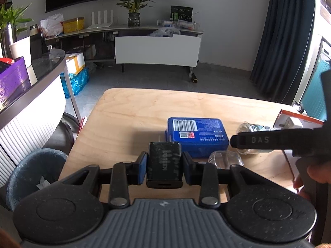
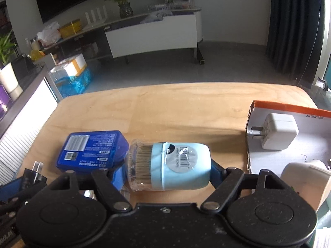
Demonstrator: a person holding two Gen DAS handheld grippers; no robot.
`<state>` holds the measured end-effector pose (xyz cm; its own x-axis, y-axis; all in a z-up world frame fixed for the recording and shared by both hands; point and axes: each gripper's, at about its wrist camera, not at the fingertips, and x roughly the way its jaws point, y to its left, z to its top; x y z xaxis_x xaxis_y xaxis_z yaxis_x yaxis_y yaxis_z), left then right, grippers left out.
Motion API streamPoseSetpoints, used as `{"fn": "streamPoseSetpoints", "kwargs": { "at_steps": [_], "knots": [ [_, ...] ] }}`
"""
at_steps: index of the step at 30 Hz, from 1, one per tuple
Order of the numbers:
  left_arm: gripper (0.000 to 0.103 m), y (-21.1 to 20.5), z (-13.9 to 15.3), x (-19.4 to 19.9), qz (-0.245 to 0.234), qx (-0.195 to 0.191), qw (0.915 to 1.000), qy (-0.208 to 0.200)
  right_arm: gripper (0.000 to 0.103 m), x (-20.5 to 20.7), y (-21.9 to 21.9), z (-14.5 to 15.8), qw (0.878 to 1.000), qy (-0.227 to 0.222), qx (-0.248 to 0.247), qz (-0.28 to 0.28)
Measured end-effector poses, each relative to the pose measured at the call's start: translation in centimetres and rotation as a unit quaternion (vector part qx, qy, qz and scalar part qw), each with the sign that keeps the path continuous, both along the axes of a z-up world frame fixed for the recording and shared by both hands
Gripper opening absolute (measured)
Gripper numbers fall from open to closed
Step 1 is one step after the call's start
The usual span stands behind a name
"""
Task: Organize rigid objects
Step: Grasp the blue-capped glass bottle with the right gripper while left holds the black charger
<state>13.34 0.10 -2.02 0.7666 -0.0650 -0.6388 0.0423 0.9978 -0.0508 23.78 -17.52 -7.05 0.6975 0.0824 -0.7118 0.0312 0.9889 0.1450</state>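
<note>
In the left wrist view my left gripper (image 1: 164, 162) is shut on a black charger block (image 1: 164, 165), held above the near part of the wooden table (image 1: 144, 107). A blue flat box (image 1: 196, 136) lies just beyond it. In the right wrist view a light blue toothpick jar (image 2: 178, 163) with a clear lid lies on its side. My right gripper (image 2: 167, 171) has its blue pads (image 2: 119, 177) against both ends of the jar. The blue box (image 2: 91, 148) lies to the jar's left. The right gripper's finger (image 1: 269, 140) crosses the right side of the left wrist view.
An open white box with an orange rim (image 2: 289, 107) stands at the table's right, holding a white plug adapter (image 2: 277, 132) and a white rounded object (image 2: 304, 175). A lined bin (image 1: 39, 171) stands on the floor off the table's left edge, beside a curved counter (image 1: 31, 95).
</note>
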Motion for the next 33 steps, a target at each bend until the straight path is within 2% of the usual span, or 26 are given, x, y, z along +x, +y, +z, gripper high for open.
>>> {"fn": "streamPoseSetpoints", "kwargs": {
  "at_steps": [15, 33],
  "knots": [
    [0.035, -2.0, 3.7, -3.5, -0.016, 0.0, 0.9994, -0.029, 0.092, -10.3, -1.6, 5.9, 0.998, -0.053, 0.0, 0.025],
    [0.035, -4.9, 5.5, -8.3, -0.052, -0.015, 0.998, -0.032, 0.092, -19.0, -3.6, 8.2, 0.997, -0.077, -0.005, 0.002]
  ]
}}
